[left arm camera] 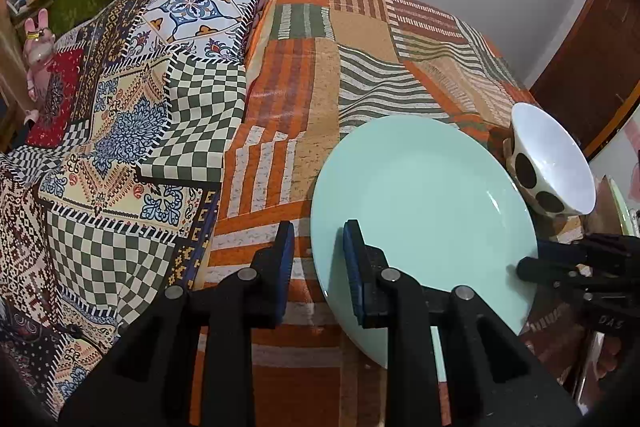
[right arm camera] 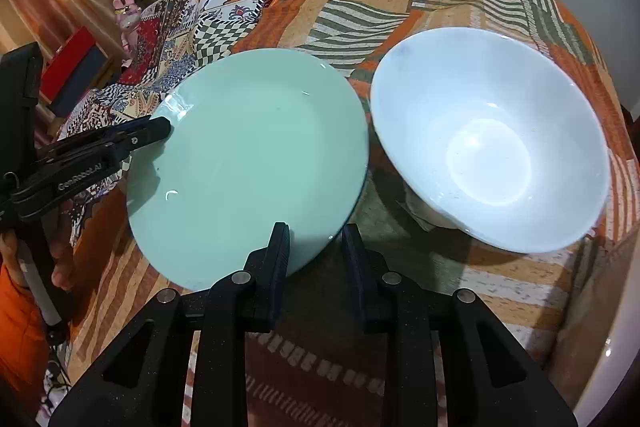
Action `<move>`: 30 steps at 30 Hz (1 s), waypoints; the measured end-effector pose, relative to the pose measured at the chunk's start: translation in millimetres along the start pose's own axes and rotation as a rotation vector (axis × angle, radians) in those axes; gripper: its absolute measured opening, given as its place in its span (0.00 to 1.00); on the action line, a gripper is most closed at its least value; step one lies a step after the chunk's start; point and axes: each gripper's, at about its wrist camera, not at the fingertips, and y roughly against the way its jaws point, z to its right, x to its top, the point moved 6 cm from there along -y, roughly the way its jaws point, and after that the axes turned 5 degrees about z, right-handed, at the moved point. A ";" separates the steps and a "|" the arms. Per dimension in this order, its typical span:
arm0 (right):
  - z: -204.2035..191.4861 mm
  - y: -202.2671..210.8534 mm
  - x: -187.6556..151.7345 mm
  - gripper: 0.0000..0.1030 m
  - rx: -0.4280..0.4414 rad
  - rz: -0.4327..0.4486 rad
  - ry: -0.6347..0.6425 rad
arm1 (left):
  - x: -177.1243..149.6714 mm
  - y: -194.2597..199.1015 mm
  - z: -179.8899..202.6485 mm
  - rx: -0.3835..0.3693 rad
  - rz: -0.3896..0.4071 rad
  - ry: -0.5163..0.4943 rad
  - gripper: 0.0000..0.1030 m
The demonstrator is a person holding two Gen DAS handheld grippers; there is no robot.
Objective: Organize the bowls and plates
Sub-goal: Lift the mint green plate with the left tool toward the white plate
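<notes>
The left gripper [left arm camera: 318,267] straddles the near-left rim of the mint-green plate [left arm camera: 424,211], one finger above and one below, jaws narrowed; whether the pads truly pinch the rim I cannot tell. The right gripper [right arm camera: 316,259] brackets the plate's near-right rim the same way, and its contact is equally unclear. The plate seems tilted up off the patterned bedspread [left arm camera: 280,107], so I judge a two-handed lift is just starting. Just right of the plate stands the white bowl [right arm camera: 488,155], dotted outside, untouched. Nothing is stacked yet; most sorting remains. Counted: one plate, one bowl, perhaps another plate's edge beyond the bowl.
</notes>
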 end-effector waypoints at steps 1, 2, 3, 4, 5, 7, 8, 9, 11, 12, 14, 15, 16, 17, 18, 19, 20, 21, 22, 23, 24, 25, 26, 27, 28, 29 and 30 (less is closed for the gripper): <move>-0.8 -1.5 0.4 0.27 -0.001 -0.005 0.004 | 0.2 -1.9 0.2 -0.006 -0.004 0.002 0.24; -1.8 -2.9 0.9 0.28 -0.003 -0.010 0.011 | 0.3 -3.5 0.9 -0.012 -0.009 0.002 0.24; -2.5 -3.2 1.8 0.28 -0.003 -0.011 0.013 | 0.2 -5.7 1.9 -0.023 -0.017 0.003 0.24; -2.2 -3.6 2.1 0.28 0.000 -0.011 0.012 | 0.2 -9.4 4.1 -0.048 -0.030 0.010 0.24; -1.4 -4.1 2.8 0.26 0.005 -0.011 0.006 | 1.0 -10.5 4.7 -0.048 -0.030 0.016 0.24; -0.7 -3.4 3.4 0.25 0.008 -0.007 0.000 | 2.2 -10.4 6.7 -0.033 -0.025 0.010 0.24; -1.2 -2.6 2.7 0.25 0.007 -0.004 0.002 | 2.1 -9.2 6.9 -0.033 -0.023 0.011 0.24; -1.7 -1.9 2.2 0.24 0.006 -0.002 0.006 | 1.1 -8.1 6.9 -0.032 -0.023 0.013 0.24; -3.2 1.0 0.4 0.24 0.003 0.003 0.014 | -2.5 -4.1 7.9 -0.028 -0.023 0.006 0.24; -3.2 3.1 -0.6 0.24 0.003 0.006 0.016 | -4.8 -1.3 8.6 -0.028 -0.021 0.004 0.24; -3.7 7.5 -2.6 0.23 0.006 0.017 0.016 | -10.4 7.5 11.4 -0.031 -0.009 -0.008 0.24; -3.4 11.3 -3.3 0.23 0.011 0.026 0.009 | -12.8 12.8 13.1 -0.032 -0.002 -0.012 0.24; -3.0 14.7 -4.1 0.23 0.015 0.032 0.004 | -15.4 19.1 15.4 -0.032 0.008 -0.017 0.24; -2.9 18.4 -4.4 0.23 0.018 0.040 0.000 | -17.5 25.3 18.1 -0.032 0.017 -0.025 0.24; -2.9 22.2 -4.5 0.23 0.018 0.047 -0.002 | -19.3 31.4 20.7 -0.029 0.027 -0.032 0.24; -2.8 26.5 -4.7 0.23 0.018 0.055 -0.001 | -21.0 39.2 24.2 -0.028 0.037 -0.038 0.24; -2.5 29.5 -5.4 0.23 0.018 0.060 -0.003 | -22.2 43.8 26.5 -0.029 0.043 -0.040 0.24; -2.6 33.7 -6.6 0.23 0.018 0.068 -0.006 | -23.5 49.5 29.1 -0.029 0.049 -0.044 0.24; -2.5 37.2 -7.8 0.23 0.019 0.074 -0.008 | -24.9 55.9 32.2 -0.028 0.058 -0.049 0.24; -3.0 42.1 -9.4 0.23 0.019 0.082 -0.009 | -26.6 62.2 35.3 -0.026 0.067 -0.055 0.24; -4.0 48.4 -11.6 0.23 0.020 0.091 -0.009 | -27.4 68.0 38.1 -0.025 0.073 -0.058 0.24; -4.8 53.2 -13.3 0.23 0.023 0.099 -0.009 | -29.1 75.4 41.3 -0.027 0.081 -0.060 0.24; -5.6 57.9 -14.9 0.23 0.024 0.106 -0.010 | -30.6 83.3 44.9 -0.030 0.086 -0.063 0.24; -6.5 65.5 -17.4 0.23 0.024 0.116 -0.008 | -31.6 88.9 48.0 -0.033 0.090 -0.065 0.24; -7.2 71.4 -18.7 0.23 0.024 0.125 -0.007 | -32.9 98.1 52.7 -0.038 0.097 -0.069 0.24; -7.7 80.0 -20.9 0.23 0.023 0.138 -0.005 | -33.3 103.6 56.0 -0.042 0.102 -0.071 0.24; -8.2 85.3 -22.1 0.23 0.022 0.146 -0.004 | -33.5 112.6 61.1 -0.047 0.109 -0.075 0.24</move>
